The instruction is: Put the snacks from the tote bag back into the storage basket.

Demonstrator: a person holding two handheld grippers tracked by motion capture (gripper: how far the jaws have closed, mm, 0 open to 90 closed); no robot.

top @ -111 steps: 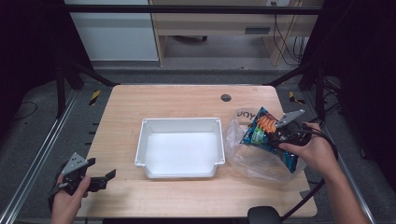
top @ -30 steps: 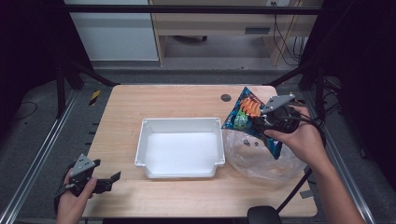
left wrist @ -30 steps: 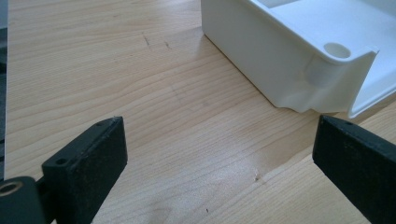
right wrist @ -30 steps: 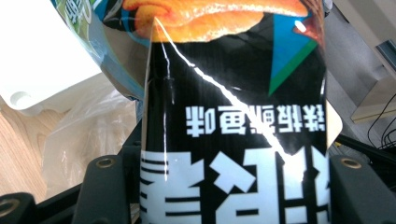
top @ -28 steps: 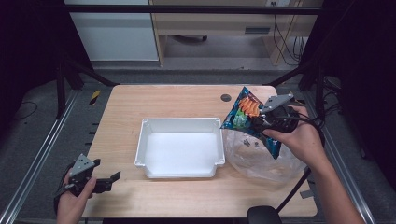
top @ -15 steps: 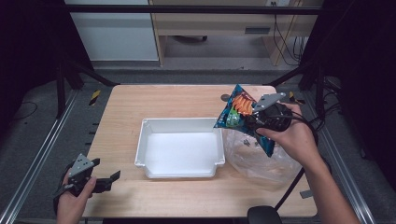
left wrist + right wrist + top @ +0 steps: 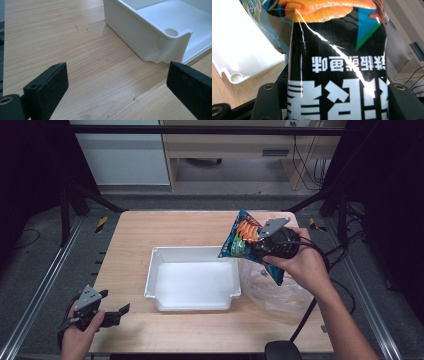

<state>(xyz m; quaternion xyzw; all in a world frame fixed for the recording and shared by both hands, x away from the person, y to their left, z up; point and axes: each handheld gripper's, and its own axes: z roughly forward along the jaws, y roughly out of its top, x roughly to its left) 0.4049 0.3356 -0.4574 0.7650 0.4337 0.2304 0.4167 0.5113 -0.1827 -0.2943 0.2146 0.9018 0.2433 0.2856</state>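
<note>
On the wooden table (image 7: 190,227), a white tray (image 7: 192,281) is sitting near the centre. At about three o'clock from it, the right gripper (image 7: 256,244) is clamping a blue and orange snack bag (image 7: 241,236) and holding it lifted, tilted, with its top corner pointing toward twelve o'clock and its lower left corner hanging over the tray's far right corner. Below the right hand, a crumpled clear plastic bag (image 7: 272,287) is lying on the table, touching the tray's right side. At about eight o'clock from the tray, the left gripper (image 7: 119,310) is resting at the table's near left corner, its jaws standing apart and pointing toward three o'clock.
</note>
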